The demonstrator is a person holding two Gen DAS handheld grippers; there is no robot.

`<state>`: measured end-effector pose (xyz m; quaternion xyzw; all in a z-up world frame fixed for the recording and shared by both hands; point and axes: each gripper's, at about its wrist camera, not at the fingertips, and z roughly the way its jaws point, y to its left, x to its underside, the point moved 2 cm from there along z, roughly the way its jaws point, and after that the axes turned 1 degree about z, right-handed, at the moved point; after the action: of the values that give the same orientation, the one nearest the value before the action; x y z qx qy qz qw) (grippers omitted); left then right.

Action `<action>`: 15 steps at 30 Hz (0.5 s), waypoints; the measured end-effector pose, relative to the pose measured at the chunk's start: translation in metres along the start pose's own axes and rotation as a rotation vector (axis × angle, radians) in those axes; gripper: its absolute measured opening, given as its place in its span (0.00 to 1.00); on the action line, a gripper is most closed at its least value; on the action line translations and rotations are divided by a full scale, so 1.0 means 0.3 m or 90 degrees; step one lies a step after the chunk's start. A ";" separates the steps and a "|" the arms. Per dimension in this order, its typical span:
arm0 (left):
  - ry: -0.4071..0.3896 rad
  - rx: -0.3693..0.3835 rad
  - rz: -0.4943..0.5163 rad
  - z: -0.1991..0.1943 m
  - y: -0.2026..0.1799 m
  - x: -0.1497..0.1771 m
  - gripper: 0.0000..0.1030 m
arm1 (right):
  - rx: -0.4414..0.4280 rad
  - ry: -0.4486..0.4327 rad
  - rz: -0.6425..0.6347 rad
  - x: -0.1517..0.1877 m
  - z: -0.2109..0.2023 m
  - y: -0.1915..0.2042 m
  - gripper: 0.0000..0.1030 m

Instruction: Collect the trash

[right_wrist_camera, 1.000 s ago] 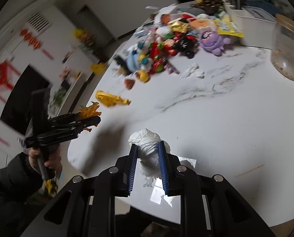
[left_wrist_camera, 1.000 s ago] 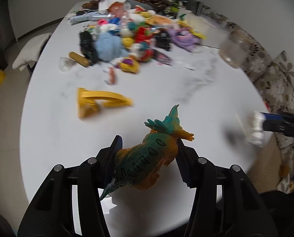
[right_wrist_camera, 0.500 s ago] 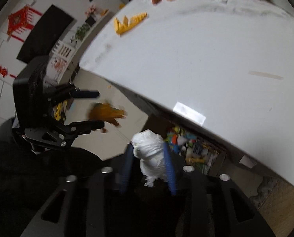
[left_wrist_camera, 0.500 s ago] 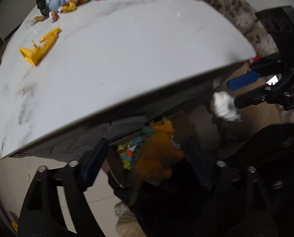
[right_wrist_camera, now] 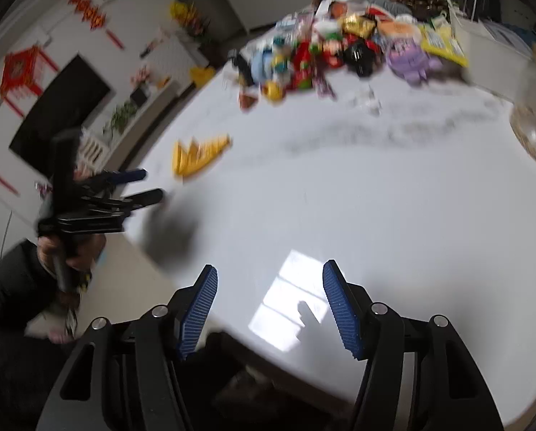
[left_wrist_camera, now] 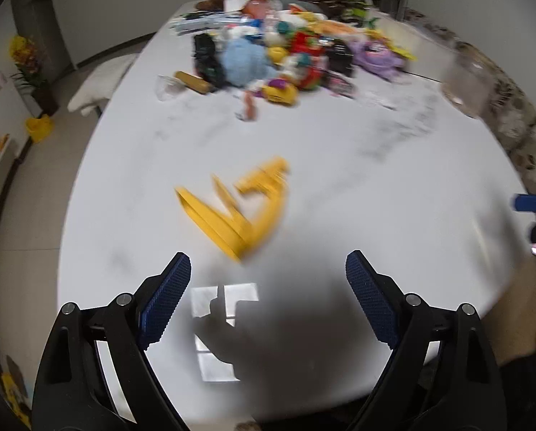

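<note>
Now both the left gripper [left_wrist_camera: 268, 267] and right gripper [right_wrist_camera: 269, 280] have just opened, nothing between their fingers, so the left should approach the yellow toy [left_wrist_camera: 241, 206] ahead on the table [left_wrist_camera: 375, 197] slowly.

A home living room: sofa [left_wrist_camera: 519, 115], wall television [right_wrist_camera: 59, 107], red paper decorations [right_wrist_camera: 19, 72]

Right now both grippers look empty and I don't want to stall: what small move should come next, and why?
Probably ease the left gripper forward and down onto the yellow toy. Its jaws, which have just been opening, stand wide with nothing between them, and the toy lies alone just ahead on the white table, nearer than the pile.
</note>
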<state>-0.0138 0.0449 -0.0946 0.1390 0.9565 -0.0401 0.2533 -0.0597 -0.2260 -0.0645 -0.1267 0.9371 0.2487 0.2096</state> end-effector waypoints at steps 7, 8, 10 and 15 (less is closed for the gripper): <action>0.075 -0.001 0.129 0.190 -0.011 -0.052 0.87 | -0.031 -0.030 0.027 -0.090 0.078 0.115 0.61; 0.055 0.008 0.118 0.193 -0.004 -0.053 0.87 | -0.028 -0.028 0.024 -0.102 0.091 0.129 0.61; 0.047 0.025 0.061 0.198 0.025 -0.070 0.79 | -0.024 -0.026 0.022 -0.117 0.115 0.139 0.61; 0.025 0.034 0.053 0.156 0.026 -0.087 0.56 | 0.001 -0.028 0.026 -0.160 0.170 0.109 0.61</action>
<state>0.0323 0.0390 -0.1224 0.1859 0.9532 -0.0522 0.2325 -0.0119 -0.1654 -0.0694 -0.1018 0.9348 0.2547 0.2255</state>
